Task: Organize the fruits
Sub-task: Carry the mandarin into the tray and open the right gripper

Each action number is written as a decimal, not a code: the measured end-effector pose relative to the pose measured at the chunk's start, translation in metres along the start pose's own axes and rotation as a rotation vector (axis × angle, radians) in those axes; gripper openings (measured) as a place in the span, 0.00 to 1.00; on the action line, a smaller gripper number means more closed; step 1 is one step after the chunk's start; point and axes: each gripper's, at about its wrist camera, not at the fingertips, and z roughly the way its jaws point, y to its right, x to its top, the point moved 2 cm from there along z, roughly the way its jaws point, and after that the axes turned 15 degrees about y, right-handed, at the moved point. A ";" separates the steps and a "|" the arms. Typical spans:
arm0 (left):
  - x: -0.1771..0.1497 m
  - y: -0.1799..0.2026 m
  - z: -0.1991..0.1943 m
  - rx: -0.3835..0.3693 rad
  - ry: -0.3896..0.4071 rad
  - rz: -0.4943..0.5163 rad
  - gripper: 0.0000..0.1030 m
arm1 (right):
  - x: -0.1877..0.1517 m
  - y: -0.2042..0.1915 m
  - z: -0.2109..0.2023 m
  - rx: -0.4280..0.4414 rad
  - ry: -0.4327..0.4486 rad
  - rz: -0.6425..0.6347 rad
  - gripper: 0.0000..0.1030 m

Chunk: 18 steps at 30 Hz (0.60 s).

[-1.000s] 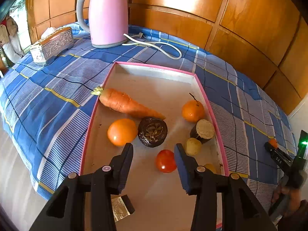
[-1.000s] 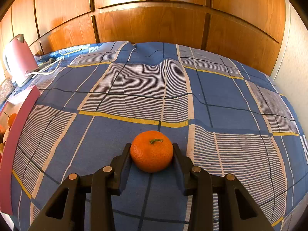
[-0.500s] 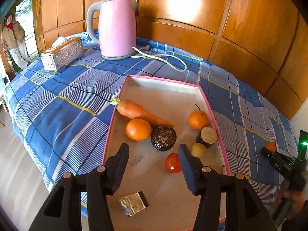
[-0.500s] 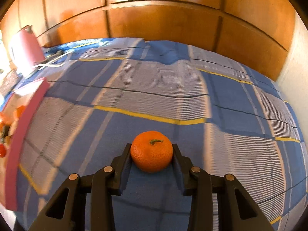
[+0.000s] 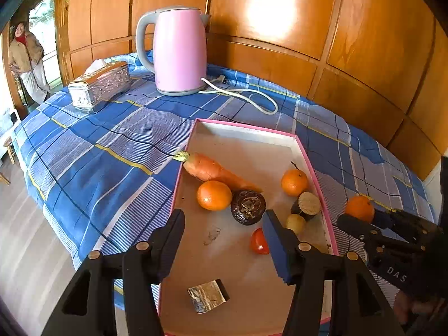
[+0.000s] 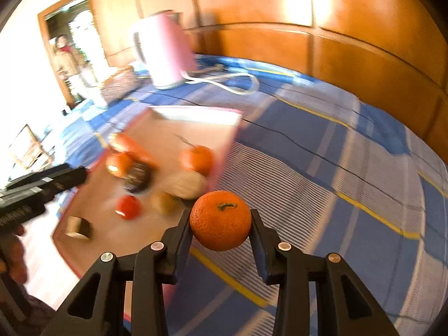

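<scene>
Only readable writing anywhere is "DAS", white letters on the black body of the right gripper point(image 5: 364, 219) where it pokes into the left wrist view. Nothing legible on the pink kettle point(image 5: 179, 50) or the silver embossed tissue box point(image 5: 99, 85).

Right gripper is pinching a mandarin point(image 6: 220, 220), both pads pressed on its sides, stem facing up. It's held over the blue plaid cloth point(image 5: 92, 168) just outside the right-hand rim of the pink-edged tray point(image 5: 317, 168). The right wrist view is heavily motion-blurred apart from the gripper and fruit.

Left gripper point(image 5: 224, 233) has its jaws spread and has just been opening wider, nothing between the pads. It hangs over the near half of the tray.

In the tray: a carrot point(image 5: 210, 169) with its leafy end poking over the left rim, an orange point(image 5: 214, 195), a dark round mangosteen-looking fruit point(image 5: 247, 207), a stemmed mandarin point(image 5: 294, 182) near the right wall, a cut brown piece point(image 5: 308, 204), a small yellowish fruit point(image 5: 296, 223), a tomato point(image 5: 257, 242) half hidden behind the right finger, and a foil scrap point(image 5: 208, 295) near the front.

Far end of the tray is bare. The cloth right of the tray is open too. The kettle's white cord point(image 5: 246, 96) loops just beyond the tray's far edge.
</scene>
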 end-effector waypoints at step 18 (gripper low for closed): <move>0.001 -0.022 0.000 0.058 0.010 -0.037 0.70 | 0.019 -0.044 0.065 0.048 -0.079 -0.051 0.39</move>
